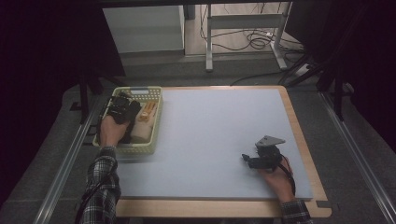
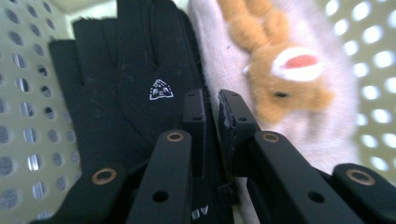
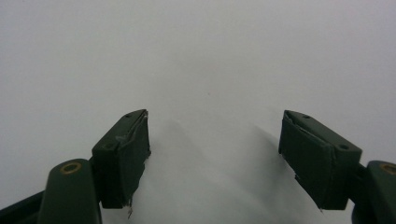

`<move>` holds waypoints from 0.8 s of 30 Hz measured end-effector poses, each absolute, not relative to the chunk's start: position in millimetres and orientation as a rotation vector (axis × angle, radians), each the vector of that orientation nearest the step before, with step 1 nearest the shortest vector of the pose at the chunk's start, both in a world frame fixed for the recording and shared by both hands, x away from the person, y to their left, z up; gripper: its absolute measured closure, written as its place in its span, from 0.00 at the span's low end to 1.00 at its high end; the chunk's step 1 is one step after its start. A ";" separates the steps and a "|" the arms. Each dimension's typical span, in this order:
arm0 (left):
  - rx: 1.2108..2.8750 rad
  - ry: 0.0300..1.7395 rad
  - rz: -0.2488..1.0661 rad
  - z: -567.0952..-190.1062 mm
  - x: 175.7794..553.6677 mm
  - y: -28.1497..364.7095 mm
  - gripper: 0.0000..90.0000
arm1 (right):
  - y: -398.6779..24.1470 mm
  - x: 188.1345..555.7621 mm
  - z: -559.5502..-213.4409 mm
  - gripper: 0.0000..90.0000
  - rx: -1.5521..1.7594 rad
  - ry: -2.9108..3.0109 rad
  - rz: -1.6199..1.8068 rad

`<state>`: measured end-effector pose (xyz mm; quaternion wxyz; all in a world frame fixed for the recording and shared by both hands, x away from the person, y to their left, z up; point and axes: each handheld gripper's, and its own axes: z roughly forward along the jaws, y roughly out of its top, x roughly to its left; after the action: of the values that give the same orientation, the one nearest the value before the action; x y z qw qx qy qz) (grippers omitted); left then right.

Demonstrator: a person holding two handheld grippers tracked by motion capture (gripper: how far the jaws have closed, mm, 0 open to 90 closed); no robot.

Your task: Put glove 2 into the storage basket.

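Left gripper [image 2: 212, 105] pinched nearly shut on black glove [image 2: 135, 79] at basket's [image 1: 156, 95] left wall; lift straight, clear of plush toy [image 2: 280, 79]. Right gripper [image 3: 215, 140] open, empty, near table's [image 1: 224, 135] right edge.

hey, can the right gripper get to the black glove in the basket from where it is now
Probably not without a long move. The right gripper rests open on the mat's near right side, while the black glove lies in the basket at far left, where the left gripper is already over it.
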<state>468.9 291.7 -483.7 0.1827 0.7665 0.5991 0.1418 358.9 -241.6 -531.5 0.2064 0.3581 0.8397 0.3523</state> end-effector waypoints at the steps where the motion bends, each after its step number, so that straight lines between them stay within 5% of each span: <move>1: 2.169 1.698 0.397 -487.4 471.0 289.9 0.91 | -241.6 358.9 -531.5 0.27 0.998 2.339 0.982; 15: 2.228 1.672 0.364 -498.9 478.2 267.9 0.96 | -241.8 359.1 -531.5 0.27 0.999 2.340 0.982; 24: 2.165 1.701 0.387 -497.1 475.3 282.1 0.87 | -241.7 359.0 -531.5 0.27 0.998 2.339 0.982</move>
<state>475.3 282.1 -497.1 0.1798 0.7660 0.6017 0.1370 359.0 -241.7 -531.5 0.2060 0.3583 0.8395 0.3526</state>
